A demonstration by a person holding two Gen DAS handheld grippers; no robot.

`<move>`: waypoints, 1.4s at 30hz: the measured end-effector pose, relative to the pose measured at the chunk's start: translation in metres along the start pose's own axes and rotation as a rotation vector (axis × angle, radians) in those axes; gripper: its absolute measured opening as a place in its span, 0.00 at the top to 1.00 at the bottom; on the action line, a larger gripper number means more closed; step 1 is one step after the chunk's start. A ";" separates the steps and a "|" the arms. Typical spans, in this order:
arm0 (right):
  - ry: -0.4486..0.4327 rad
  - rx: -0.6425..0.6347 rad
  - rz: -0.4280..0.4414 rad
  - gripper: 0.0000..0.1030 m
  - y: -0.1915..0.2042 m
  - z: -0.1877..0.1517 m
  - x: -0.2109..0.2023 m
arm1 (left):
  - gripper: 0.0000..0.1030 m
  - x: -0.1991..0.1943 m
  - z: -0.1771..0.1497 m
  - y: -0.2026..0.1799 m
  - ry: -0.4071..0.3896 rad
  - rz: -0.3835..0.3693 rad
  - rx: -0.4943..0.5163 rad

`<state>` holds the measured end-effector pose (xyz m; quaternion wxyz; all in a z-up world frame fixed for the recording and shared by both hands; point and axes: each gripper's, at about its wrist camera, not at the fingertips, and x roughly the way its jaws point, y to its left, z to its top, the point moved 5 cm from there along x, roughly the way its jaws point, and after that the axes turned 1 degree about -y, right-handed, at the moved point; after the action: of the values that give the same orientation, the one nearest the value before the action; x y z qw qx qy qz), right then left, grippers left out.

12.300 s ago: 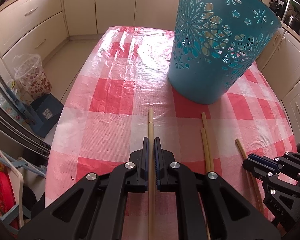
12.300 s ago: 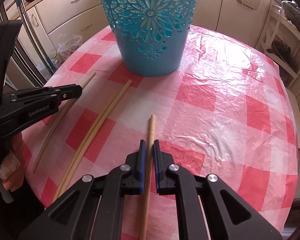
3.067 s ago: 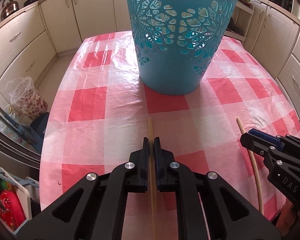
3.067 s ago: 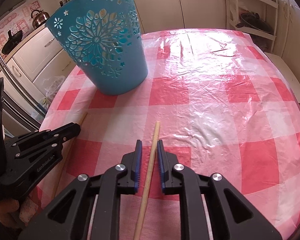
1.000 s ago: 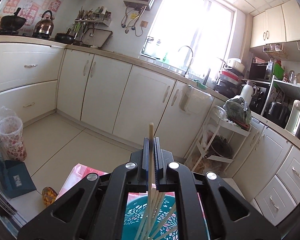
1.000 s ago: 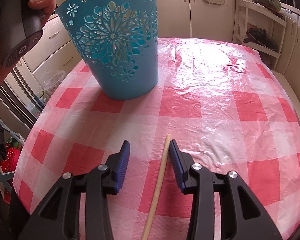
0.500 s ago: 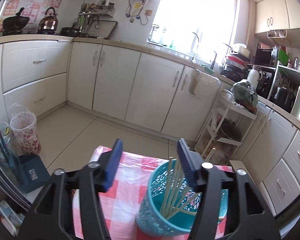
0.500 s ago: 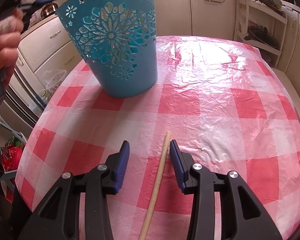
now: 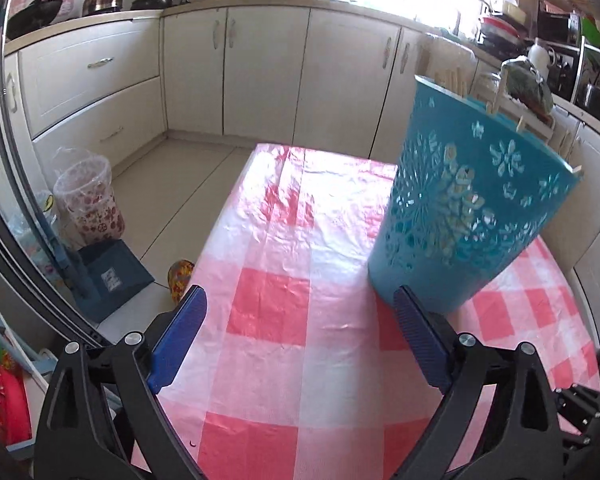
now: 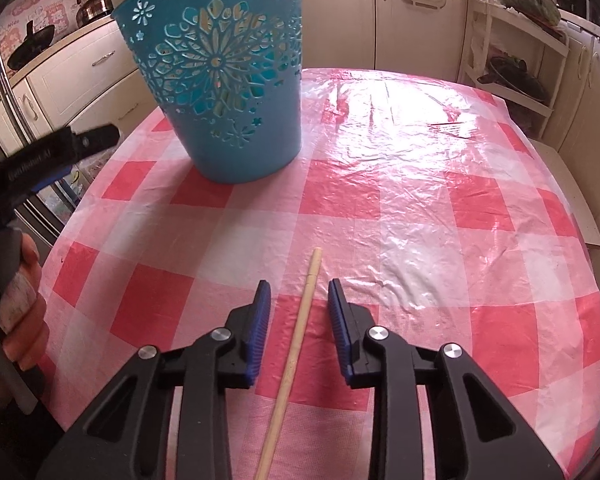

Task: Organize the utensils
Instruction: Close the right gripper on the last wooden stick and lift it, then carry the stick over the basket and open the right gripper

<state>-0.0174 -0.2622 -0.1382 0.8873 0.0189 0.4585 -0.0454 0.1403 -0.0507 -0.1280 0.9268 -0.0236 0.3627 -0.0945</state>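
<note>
One chopstick left on the checked table, the rest in the blue basket.

Left of the basket (image 10: pixel 220 92), the left gripper (image 9: pixel 296 340) hung over the red-and-white tablecloth (image 9: pixel 284 240), its jaws just having spread wide with nothing between them. The basket stood upright on the cloth with pale chopsticks (image 9: pixel 452 78) poking above its rim. Nearer than the basket and a little to its right, the right gripper (image 10: pixel 298 320) straddled the last chopstick (image 10: pixel 296 340) lying flat, its jaws just having narrowed but the pads not yet touching the stick.
</note>
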 end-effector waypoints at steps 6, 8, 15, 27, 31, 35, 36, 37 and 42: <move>-0.006 -0.045 0.008 0.94 0.004 -0.002 -0.002 | 0.09 0.014 -0.014 -0.003 0.063 -0.002 0.026; -0.010 -0.057 0.010 0.94 0.009 0.000 -0.004 | 0.08 0.015 -0.015 -0.002 0.066 -0.006 0.019; 0.017 -0.121 -0.032 0.94 0.016 -0.004 -0.001 | 0.08 0.021 -0.019 -0.008 0.099 0.007 0.043; -0.080 0.143 0.338 0.94 0.005 0.014 -0.042 | 0.08 0.028 -0.020 -0.011 0.136 0.005 0.044; -0.163 0.177 0.447 0.94 0.010 0.032 -0.069 | 0.08 0.029 -0.020 -0.010 0.138 -0.002 0.041; -0.269 0.194 0.514 0.94 0.015 0.066 -0.102 | 0.08 0.029 -0.021 -0.010 0.140 -0.005 0.038; -0.305 0.192 0.518 0.94 0.018 0.077 -0.110 | 0.08 0.029 -0.021 -0.010 0.140 -0.005 0.039; -0.343 0.191 0.521 0.94 0.020 0.089 -0.119 | 0.08 0.029 -0.021 -0.010 0.139 -0.005 0.039; -0.561 0.199 0.487 0.94 0.028 0.151 -0.155 | 0.08 0.029 -0.021 -0.010 0.136 -0.008 0.032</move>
<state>0.0189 -0.2362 0.0752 0.9570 0.1999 0.1734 0.1189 0.1455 -0.0658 -0.1616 0.8999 -0.0036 0.4233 -0.1054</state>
